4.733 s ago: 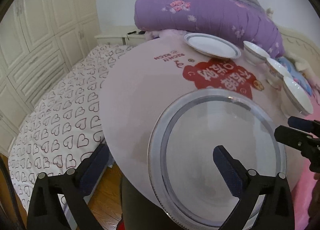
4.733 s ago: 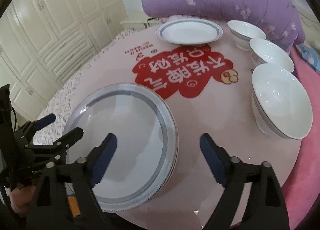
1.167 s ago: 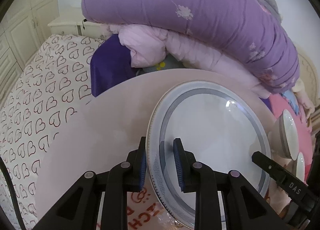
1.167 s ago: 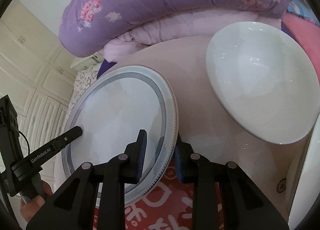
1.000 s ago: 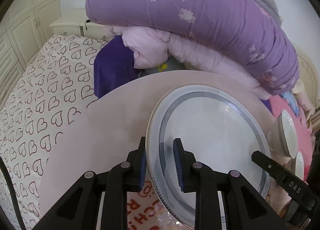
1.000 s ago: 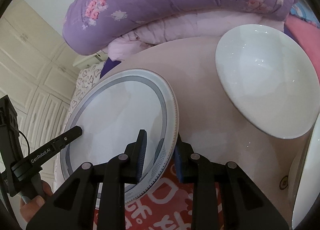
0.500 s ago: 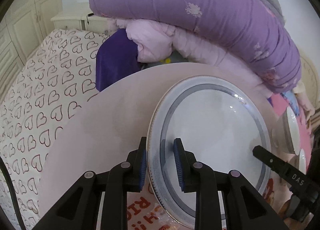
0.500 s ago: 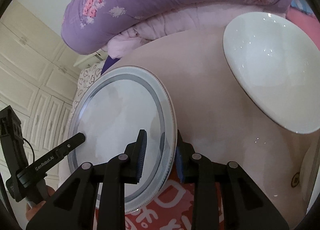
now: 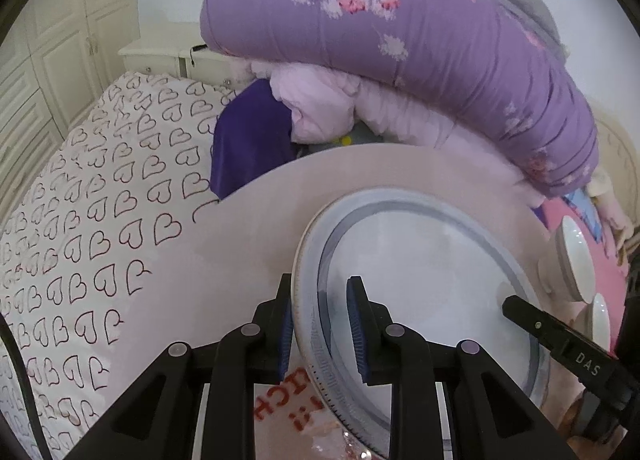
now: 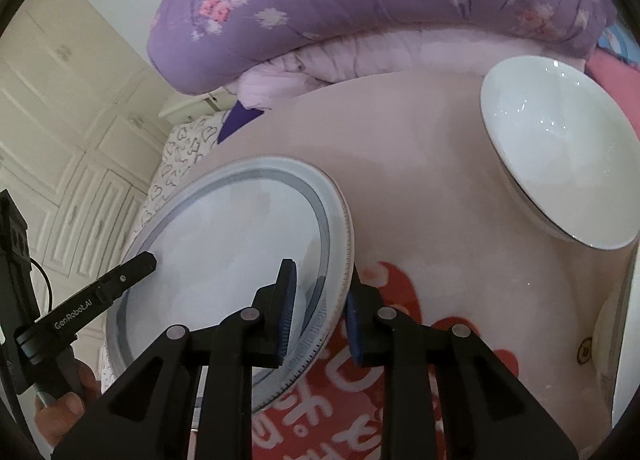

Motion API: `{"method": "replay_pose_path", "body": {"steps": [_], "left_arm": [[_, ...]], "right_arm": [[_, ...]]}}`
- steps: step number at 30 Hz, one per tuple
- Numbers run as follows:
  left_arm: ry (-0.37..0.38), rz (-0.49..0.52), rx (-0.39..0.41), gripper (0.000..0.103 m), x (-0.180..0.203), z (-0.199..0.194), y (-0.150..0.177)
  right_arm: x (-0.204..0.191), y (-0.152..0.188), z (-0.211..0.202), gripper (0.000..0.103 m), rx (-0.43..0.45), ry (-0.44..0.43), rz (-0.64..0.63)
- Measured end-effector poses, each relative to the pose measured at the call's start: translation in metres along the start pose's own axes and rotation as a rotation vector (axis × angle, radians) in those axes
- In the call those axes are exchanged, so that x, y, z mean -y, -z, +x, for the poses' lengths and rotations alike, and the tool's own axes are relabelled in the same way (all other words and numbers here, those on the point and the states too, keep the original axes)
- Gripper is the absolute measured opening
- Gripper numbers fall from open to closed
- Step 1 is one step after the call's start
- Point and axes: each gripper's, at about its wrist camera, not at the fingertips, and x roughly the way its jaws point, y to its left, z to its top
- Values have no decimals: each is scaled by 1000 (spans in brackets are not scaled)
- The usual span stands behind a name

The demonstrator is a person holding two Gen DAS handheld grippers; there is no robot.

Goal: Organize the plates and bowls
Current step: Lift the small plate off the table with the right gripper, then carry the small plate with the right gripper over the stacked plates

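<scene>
A large white plate with a grey band point(image 9: 432, 292) is held at the far part of the round pink table point(image 9: 248, 244). My left gripper point(image 9: 322, 324) is shut on its left rim. My right gripper point(image 10: 320, 308) is shut on its right rim; the plate point(image 10: 232, 252) shows there too. Whether another plate lies under it is hidden. A white bowl point(image 10: 556, 164) stands on the table to the right of the plate. Two bowls show edge-on in the left wrist view point(image 9: 572, 256).
A rolled purple floral quilt point(image 9: 400, 40) and pink bedding lie just beyond the table's far edge. A heart-patterned bed sheet point(image 9: 92, 212) is to the left. Cream wardrobe doors point(image 10: 68, 120) stand at the far left. A red printed label point(image 10: 360, 388) marks the table's centre.
Both grippers went from open around the plate at the near edge to shut on its rim, and carried it to the far part of the table. In the last second it drew back slightly.
</scene>
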Motion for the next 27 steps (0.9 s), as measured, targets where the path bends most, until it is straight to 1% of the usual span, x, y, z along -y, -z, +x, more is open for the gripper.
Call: {"method": "replay_pose_path", "body": {"steps": [7, 10, 16, 21, 27], "left_arm": [[-8, -6, 35, 21, -6, -37, 24], [-1, -15, 43, 21, -10, -52, 35], [8, -25, 84, 21, -12, -100, 63], [3, -31, 141, 21, -12, -148, 97], [-16, -44, 212, 21, -2, -211, 151]], "right_arm": [[-13, 13, -14, 23, 5, -25, -40], [-18, 20, -23, 23, 12, -35, -56], [-31, 34, -50, 23, 46, -47, -108], [-44, 50, -79, 23, 80, -63, -164], [-52, 77, -112, 23, 113, -84, -230]]}}
